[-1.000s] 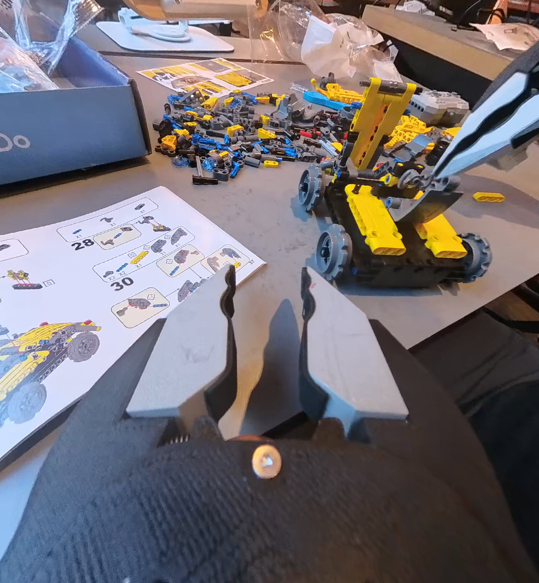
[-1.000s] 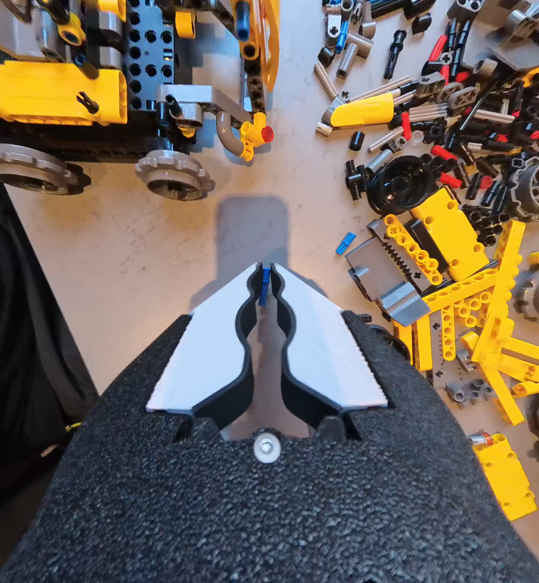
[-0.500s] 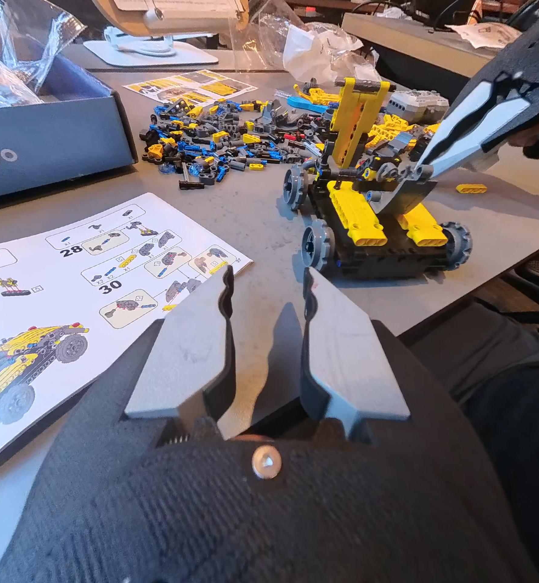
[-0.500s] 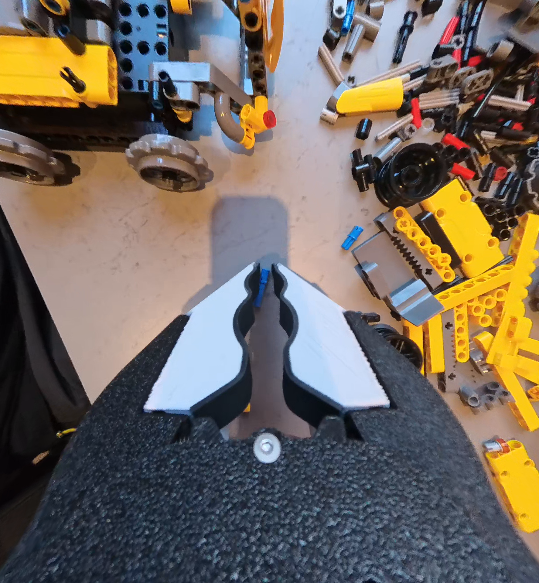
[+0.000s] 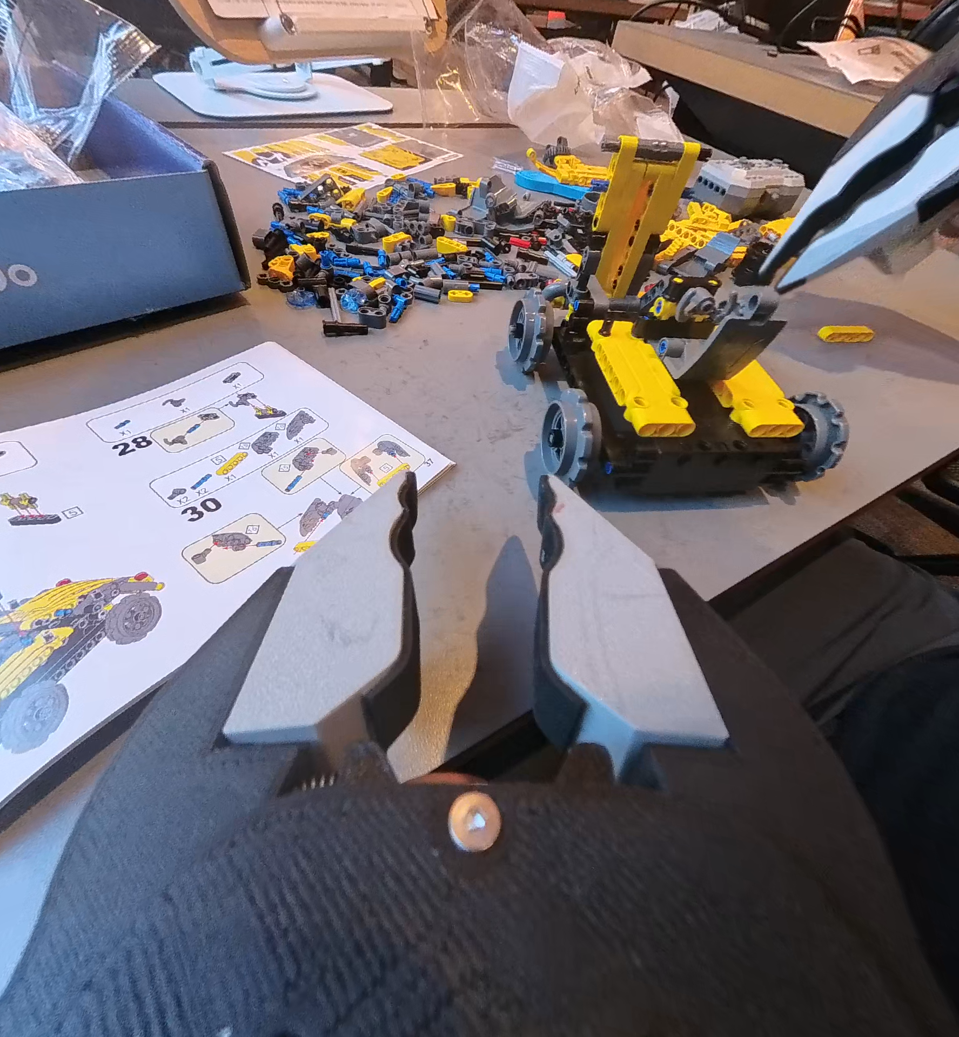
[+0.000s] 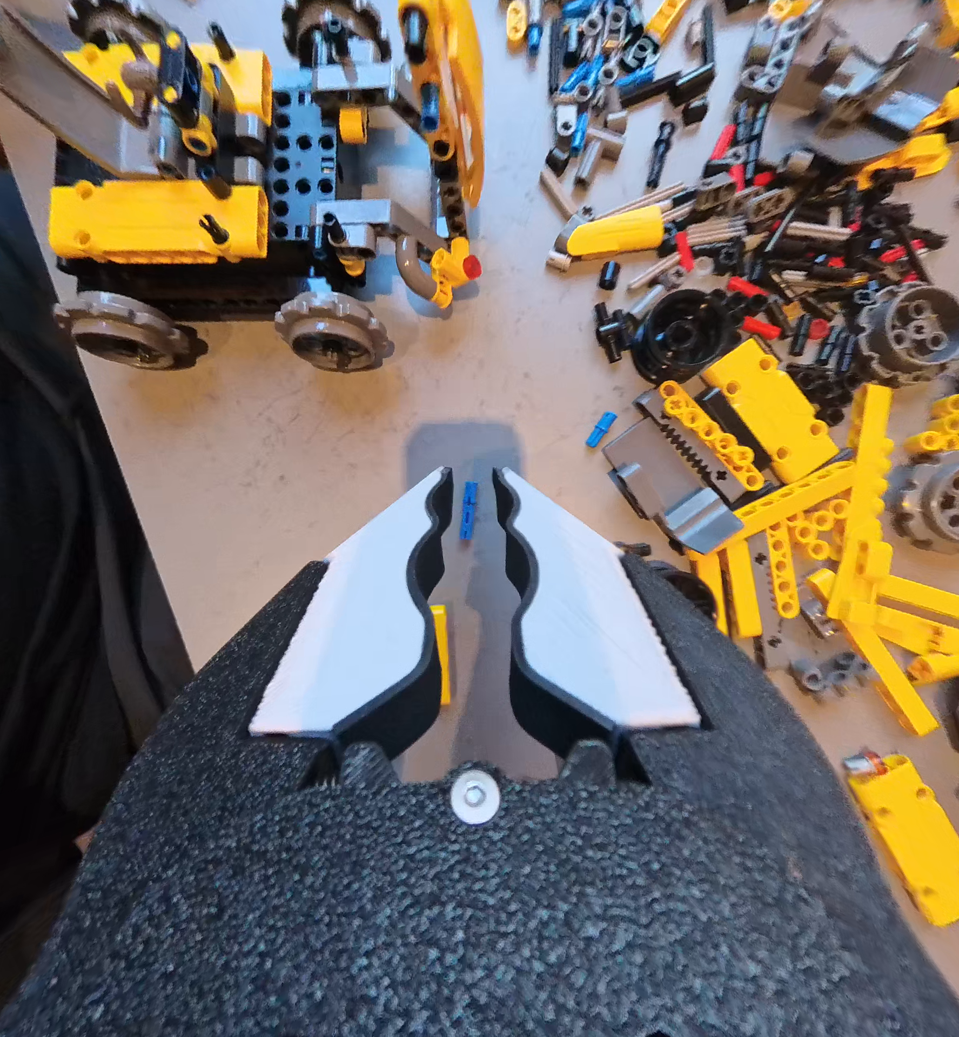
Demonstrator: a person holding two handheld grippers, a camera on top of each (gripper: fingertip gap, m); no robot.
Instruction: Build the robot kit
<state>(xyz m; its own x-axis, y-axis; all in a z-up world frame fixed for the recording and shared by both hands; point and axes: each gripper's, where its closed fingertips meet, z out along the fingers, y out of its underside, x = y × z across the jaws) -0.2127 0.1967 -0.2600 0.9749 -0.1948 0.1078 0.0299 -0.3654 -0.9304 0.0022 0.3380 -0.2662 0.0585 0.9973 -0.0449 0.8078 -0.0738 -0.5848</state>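
My right gripper (image 6: 471,472) points down at the table, its jaws slightly apart. A small blue pin (image 6: 468,509) sits in the gap and seems to touch neither finger. The half-built yellow and black wheeled model (image 6: 196,224) stands up and to the left of it. In the left wrist view the right gripper (image 5: 774,283) has its tips just by the grey scoop of the model (image 5: 656,387). My left gripper (image 5: 477,485) is open and empty, low over the table's near edge, beside the instruction booklet (image 5: 129,505).
A pile of loose pieces (image 5: 409,252) lies behind the model, and it also shows in the right wrist view (image 6: 774,224). A second blue pin (image 6: 600,429) lies apart. A dark box (image 5: 89,247) stands at the far left. A person's dark clothing (image 6: 28,505) borders the table edge. Across from one pair of fingers to the other is roughly 25 cm.
The right gripper's jaws have parted and no longer pinch the blue pin. The right gripper drew back from the table. The left gripper shifted slightly left and stayed open.
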